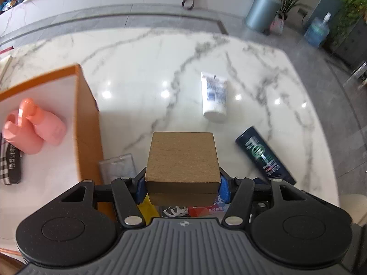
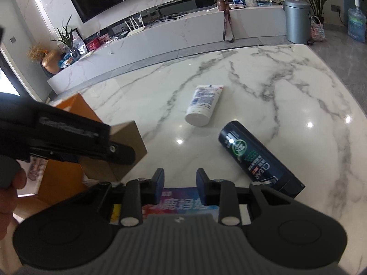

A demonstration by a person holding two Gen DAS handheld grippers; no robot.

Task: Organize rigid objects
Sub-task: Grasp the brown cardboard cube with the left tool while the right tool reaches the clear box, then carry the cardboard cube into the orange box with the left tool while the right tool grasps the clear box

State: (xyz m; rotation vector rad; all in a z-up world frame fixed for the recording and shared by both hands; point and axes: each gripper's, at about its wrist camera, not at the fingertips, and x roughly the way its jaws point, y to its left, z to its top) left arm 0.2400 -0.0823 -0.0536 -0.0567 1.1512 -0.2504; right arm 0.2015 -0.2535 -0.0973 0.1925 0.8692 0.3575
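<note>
My left gripper is shut on a gold-brown square box and holds it above the marble table, just right of the orange storage box. The gold box also shows in the right wrist view, partly behind the left gripper body. My right gripper is open and empty, hovering over a colourful printed pack. A white tube and a dark blue Clear bottle lie on the table ahead.
Inside the orange box lie a pink bottle and a checked item. A clear plastic case lies beside the box wall. Beyond the table stand a grey bin, a water jug and a TV bench.
</note>
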